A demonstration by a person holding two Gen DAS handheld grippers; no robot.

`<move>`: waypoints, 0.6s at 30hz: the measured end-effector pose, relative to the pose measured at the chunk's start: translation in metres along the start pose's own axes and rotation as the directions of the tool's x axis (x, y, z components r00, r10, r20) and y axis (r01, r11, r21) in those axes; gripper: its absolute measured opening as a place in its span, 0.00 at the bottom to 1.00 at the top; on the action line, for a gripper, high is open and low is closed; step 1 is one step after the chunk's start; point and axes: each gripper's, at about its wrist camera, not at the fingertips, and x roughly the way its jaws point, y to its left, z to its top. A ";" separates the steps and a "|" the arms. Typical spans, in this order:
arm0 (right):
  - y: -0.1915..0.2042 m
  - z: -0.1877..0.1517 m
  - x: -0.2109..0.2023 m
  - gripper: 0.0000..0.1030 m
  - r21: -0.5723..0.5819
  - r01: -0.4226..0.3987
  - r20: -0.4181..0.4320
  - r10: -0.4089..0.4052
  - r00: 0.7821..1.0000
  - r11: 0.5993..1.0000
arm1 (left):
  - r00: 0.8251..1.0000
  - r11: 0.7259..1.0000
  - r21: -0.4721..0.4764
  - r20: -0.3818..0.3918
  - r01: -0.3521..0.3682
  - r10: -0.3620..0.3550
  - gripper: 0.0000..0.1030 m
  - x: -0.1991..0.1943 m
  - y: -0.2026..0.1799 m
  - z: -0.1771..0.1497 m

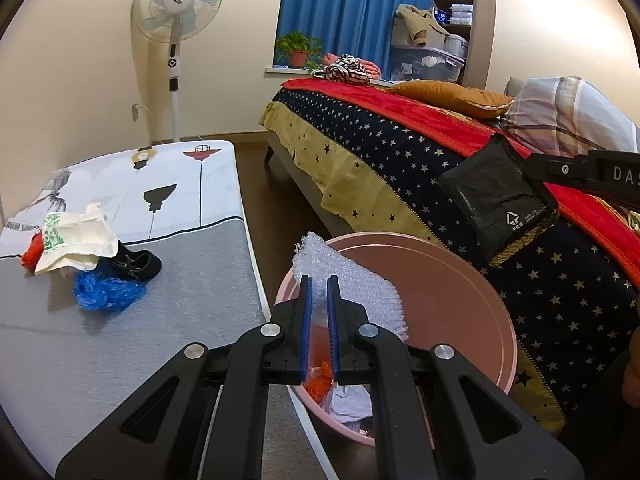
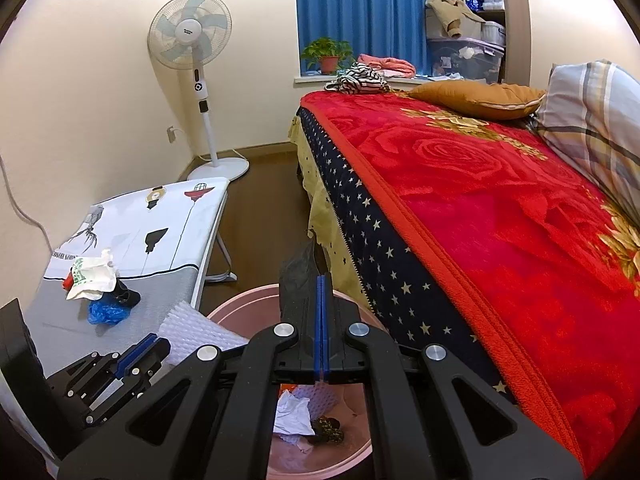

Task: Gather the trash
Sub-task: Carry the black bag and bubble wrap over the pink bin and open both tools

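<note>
While its own arms hide much of the pink bin [image 1: 472, 280], left claw [image 1: 319, 286] pinching bubble wrap [image 1: 360, 292] over it, right claw [image 2: 322, 284] clamping a black bag [image 2: 298, 276], crumpled paper [image 2: 292, 416] and orange scraps [image 1: 320, 384] inside.

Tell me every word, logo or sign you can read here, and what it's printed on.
"DAS", cut off by the frame edge: on the right gripper.
Recycling triangle sign: on the black packet; the print beside it is too small.
Fan badge and tablecloth lettering: blurred, unreadable.

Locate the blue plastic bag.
Blue plastic bag lies on the grey table, left in both views, beside the black shoe, below the white bag.
</note>
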 end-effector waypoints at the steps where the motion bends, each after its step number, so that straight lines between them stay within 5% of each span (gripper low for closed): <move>1: 0.000 0.000 0.001 0.00 0.001 0.001 -0.001 -0.001 1.000 1.000 | 1.000 1.000 0.000 -0.001 0.002 -0.002 0.07 0.000 0.000 0.000; 7: -0.003 -0.001 -0.001 0.05 0.013 0.002 -0.005 -0.002 1.000 1.000 | 0.999 0.999 -0.009 -0.014 0.045 -0.045 0.14 0.000 0.000 0.001; 9: -0.005 -0.001 -0.001 0.29 0.022 0.010 -0.005 -0.010 1.000 1.000 | 0.998 0.999 -0.012 -0.026 0.049 -0.049 0.27 0.001 0.001 0.000; 11: -0.006 -0.002 -0.003 0.42 0.027 0.014 0.004 -0.015 1.000 1.000 | 0.999 0.999 -0.010 -0.020 0.037 -0.037 0.27 -0.002 0.002 0.000; 18: 0.005 -0.004 -0.014 0.42 0.013 -0.027 0.033 0.027 0.999 1.000 | 1.000 1.000 -0.022 0.016 -0.006 0.006 0.27 -0.024 0.016 0.000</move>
